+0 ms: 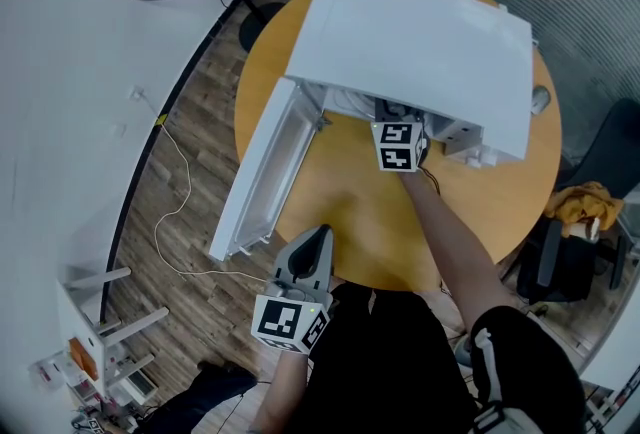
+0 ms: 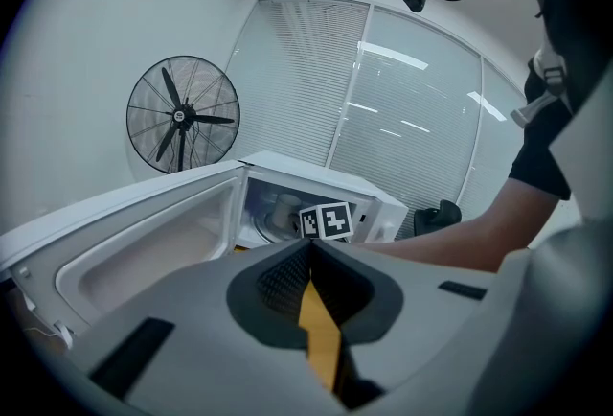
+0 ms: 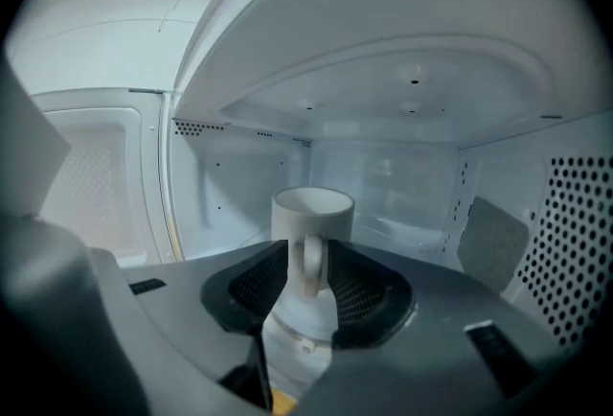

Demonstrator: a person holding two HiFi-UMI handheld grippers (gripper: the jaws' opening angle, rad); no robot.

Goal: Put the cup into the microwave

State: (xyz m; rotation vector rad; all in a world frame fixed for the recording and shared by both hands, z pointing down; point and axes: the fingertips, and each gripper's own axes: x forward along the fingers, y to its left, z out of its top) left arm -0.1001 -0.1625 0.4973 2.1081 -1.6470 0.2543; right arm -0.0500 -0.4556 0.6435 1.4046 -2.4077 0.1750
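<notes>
Right gripper (image 3: pixel 308 256), arm (image 1: pixel 452 244) outstretched, reaches into microwave (image 1: pixel 420 42), straddling cup (image 3: pixel 313 209).

Jaws together on the left gripper (image 2: pixel 311 246), held low; jaws apart on the right gripper (image 3: pixel 308 261), arm (image 1: pixel 450 242) outstretched

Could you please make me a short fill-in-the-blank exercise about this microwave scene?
1. The white cup stands upright inside the ____.
2. The appliance's door stands ____.
3. The right gripper has the cup's ____ between its parted jaws.
4. The jaws of the left gripper are ____.
Missing words: microwave; open; handle; shut.
</notes>
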